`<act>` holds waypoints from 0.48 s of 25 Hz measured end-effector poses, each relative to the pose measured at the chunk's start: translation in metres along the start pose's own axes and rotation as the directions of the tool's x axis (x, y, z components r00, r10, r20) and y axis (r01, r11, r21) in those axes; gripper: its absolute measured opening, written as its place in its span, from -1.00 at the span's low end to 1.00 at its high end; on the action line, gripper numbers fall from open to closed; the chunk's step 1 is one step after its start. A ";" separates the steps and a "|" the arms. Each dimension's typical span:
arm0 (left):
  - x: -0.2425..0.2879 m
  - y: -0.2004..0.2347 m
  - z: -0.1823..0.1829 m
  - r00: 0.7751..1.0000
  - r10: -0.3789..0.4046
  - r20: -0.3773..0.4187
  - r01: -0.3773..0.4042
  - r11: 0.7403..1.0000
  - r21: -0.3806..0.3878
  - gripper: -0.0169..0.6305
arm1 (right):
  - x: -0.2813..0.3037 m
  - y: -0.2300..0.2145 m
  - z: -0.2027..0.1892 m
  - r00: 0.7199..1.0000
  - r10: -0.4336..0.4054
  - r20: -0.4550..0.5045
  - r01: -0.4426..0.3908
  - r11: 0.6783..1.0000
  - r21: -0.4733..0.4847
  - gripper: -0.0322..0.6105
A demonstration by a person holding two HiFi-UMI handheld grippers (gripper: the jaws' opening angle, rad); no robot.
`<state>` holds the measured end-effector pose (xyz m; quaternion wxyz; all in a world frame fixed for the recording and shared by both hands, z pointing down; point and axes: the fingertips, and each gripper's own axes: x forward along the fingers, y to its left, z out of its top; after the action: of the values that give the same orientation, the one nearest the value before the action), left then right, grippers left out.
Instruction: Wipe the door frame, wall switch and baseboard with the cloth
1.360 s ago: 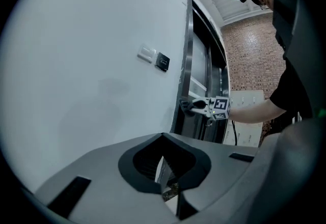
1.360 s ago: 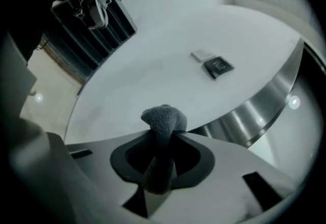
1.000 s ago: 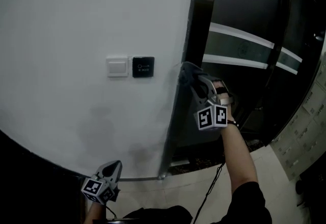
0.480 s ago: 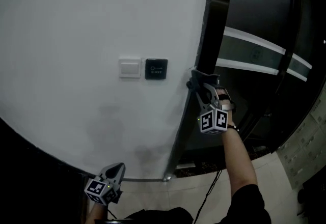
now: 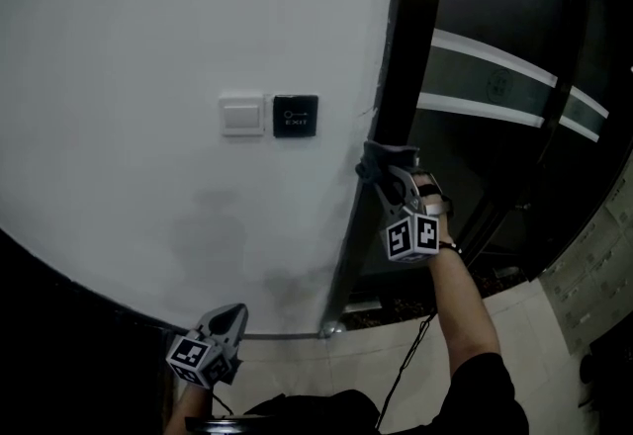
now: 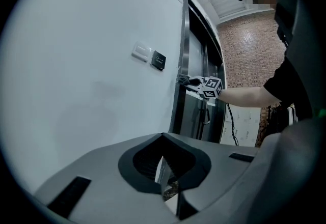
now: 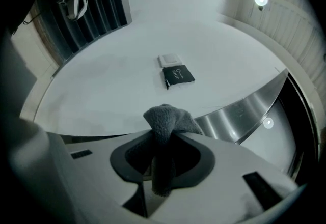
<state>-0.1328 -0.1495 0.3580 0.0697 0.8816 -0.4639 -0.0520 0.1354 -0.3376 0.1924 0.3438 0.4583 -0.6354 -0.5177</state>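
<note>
**Right gripper on door frame with cloth, step 1 of 3**

The right gripper (image 5: 384, 169) is clamped on the grey cloth (image 7: 166, 121). Its own view shows the cloth bunched between the jaws and poking out past them. In the head view we see that wad pressed against the door frame (image 5: 398, 57), on the edge where the frame meets the white wall (image 5: 148, 47), lower than the switches.

The left gripper (image 5: 233, 316) hangs low near the wall's foot. Its jaws are drawn together with nothing in them, so we count it idle.

The white wall switch (image 5: 242, 116) sits just beside 1 black exit button (image 5: 296, 116). Both are left of the frame and apart from the cloth. The baseboard (image 5: 287, 334) runs along the bottom, well below the cloth.

Our read is that the frame wipe is the step in hand. We can't tell how much of the frame is already covered. The switch and baseboard, 2 of the 3 targets, likely remain.
</note>
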 end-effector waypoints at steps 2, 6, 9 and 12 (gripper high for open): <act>0.002 0.000 -0.001 1.000 -0.001 -0.003 0.001 1.000 -0.001 -0.94 | 0.000 0.008 -0.002 1.000 0.017 -0.001 -0.017 1.000 0.003 -0.64; 0.007 -0.006 -0.001 1.000 -0.027 0.005 0.027 1.000 -0.016 -0.94 | -0.003 0.021 -0.007 0.999 0.038 0.000 -0.038 0.999 0.018 -0.64; 0.012 -0.012 -0.001 0.998 -0.058 0.015 0.059 0.998 -0.021 -0.94 | -0.005 0.030 -0.010 0.999 0.053 0.002 -0.053 0.998 0.038 -0.64; 0.013 -0.016 -0.002 0.997 -0.071 0.014 0.072 0.997 -0.020 -0.94 | -0.005 0.044 -0.012 0.997 0.080 0.005 -0.080 0.996 0.037 -0.64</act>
<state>-0.1120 -0.1515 0.3567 0.0739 0.8965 -0.4320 -0.0651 0.1384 -0.3348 0.2381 0.3545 0.4378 -0.6633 -0.4927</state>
